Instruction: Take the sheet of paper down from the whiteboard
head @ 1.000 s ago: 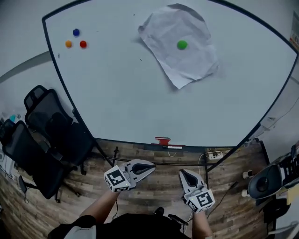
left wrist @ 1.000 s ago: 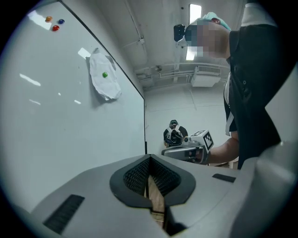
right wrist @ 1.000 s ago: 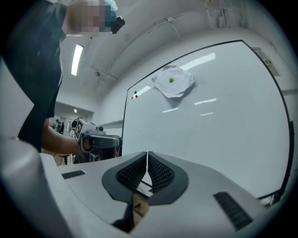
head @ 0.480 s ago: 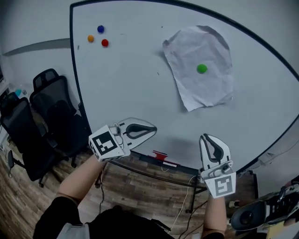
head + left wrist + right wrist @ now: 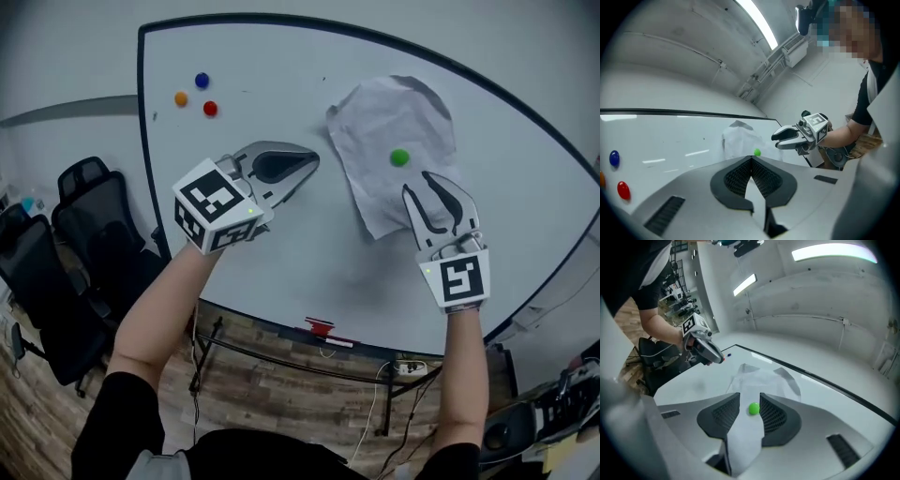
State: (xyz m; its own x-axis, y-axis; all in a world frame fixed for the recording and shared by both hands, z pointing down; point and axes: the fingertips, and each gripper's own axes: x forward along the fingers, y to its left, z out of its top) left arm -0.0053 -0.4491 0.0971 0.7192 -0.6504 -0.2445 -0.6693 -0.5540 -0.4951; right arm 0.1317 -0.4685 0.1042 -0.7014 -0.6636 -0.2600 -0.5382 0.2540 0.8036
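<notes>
A crumpled white sheet of paper point(image 5: 375, 131) hangs on the whiteboard point(image 5: 281, 253), pinned by a green magnet point(image 5: 400, 157). My right gripper point(image 5: 439, 186) is raised in front of the sheet's lower right part. Its jaws have just been opening and stand open, with nothing gripped. In the right gripper view the green magnet point(image 5: 753, 409) shows in line between the open right gripper point(image 5: 750, 401), farther off on the paper point(image 5: 764, 378). My left gripper point(image 5: 305, 169) is shut and empty, just left of the sheet. The left gripper view shows the paper point(image 5: 738, 140) beyond its closed tips point(image 5: 752, 159).
Blue point(image 5: 202, 81), orange point(image 5: 181, 97) and red point(image 5: 210, 108) magnets sit at the board's upper left. Black office chairs point(image 5: 84, 234) stand left of the board. A red item point(image 5: 321, 328) lies on the ledge under the board's lower edge.
Both grippers have risen from below the board's lower edge to in front of it, near the paper. The right jaws went from shut to open; the left stayed shut.
</notes>
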